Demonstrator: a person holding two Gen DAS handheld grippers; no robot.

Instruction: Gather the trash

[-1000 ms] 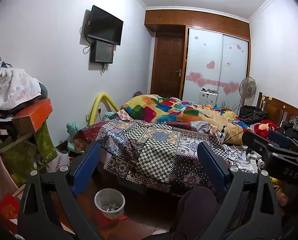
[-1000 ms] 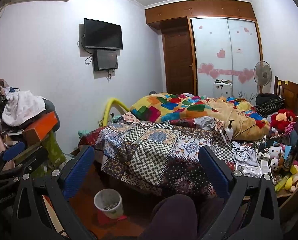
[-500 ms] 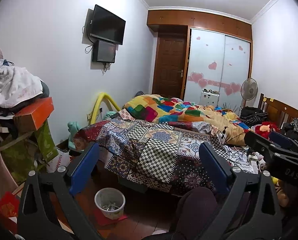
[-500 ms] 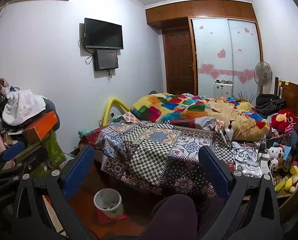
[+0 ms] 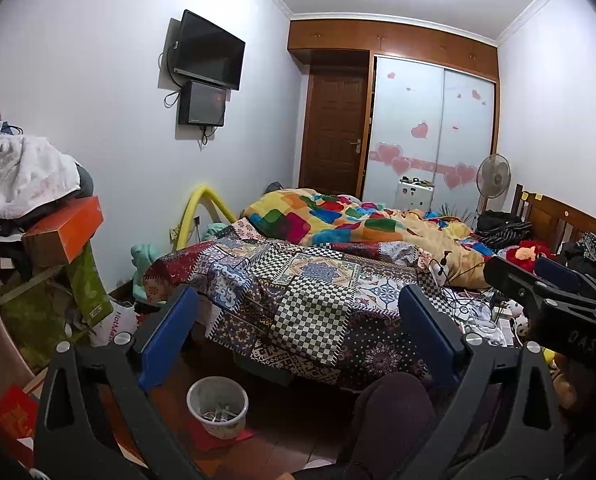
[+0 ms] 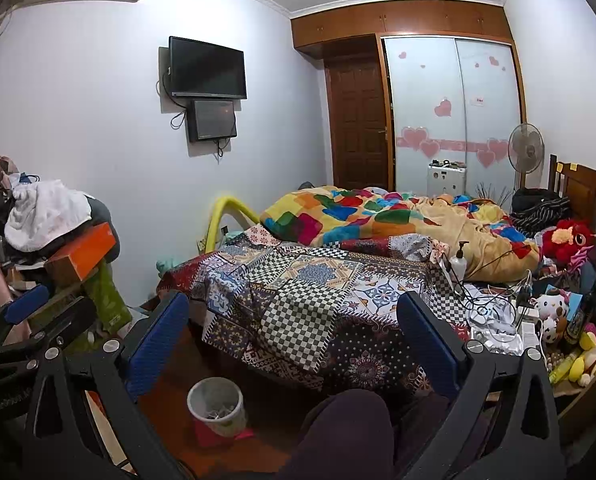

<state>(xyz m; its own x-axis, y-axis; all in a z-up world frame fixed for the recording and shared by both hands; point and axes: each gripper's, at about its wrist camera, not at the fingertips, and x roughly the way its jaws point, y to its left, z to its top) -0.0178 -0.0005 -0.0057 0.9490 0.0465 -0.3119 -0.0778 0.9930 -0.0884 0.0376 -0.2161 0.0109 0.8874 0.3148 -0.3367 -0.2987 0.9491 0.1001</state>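
A small white trash bin (image 5: 217,406) with some scraps inside stands on the wooden floor by the foot of the bed; it also shows in the right wrist view (image 6: 217,405). My left gripper (image 5: 298,320) is open and empty, held up in the air and facing the bed. My right gripper (image 6: 293,322) is open and empty too, beside it at similar height. Each gripper shows at the edge of the other's view, the right one (image 5: 554,300) and the left one (image 6: 29,320). A red wrapper or card (image 5: 217,438) lies under the bin.
A bed with a patterned quilt (image 5: 306,292) and colourful blanket (image 6: 370,216) fills the middle. Cluttered boxes and clothes (image 5: 37,220) pile at the left. Cables, toys and bottles (image 6: 538,320) crowd the right. My knee (image 6: 346,428) shows at the bottom.
Both grippers have tilted slightly upward, so the scene sits a little lower in view. Nothing was taken hold of or let go.
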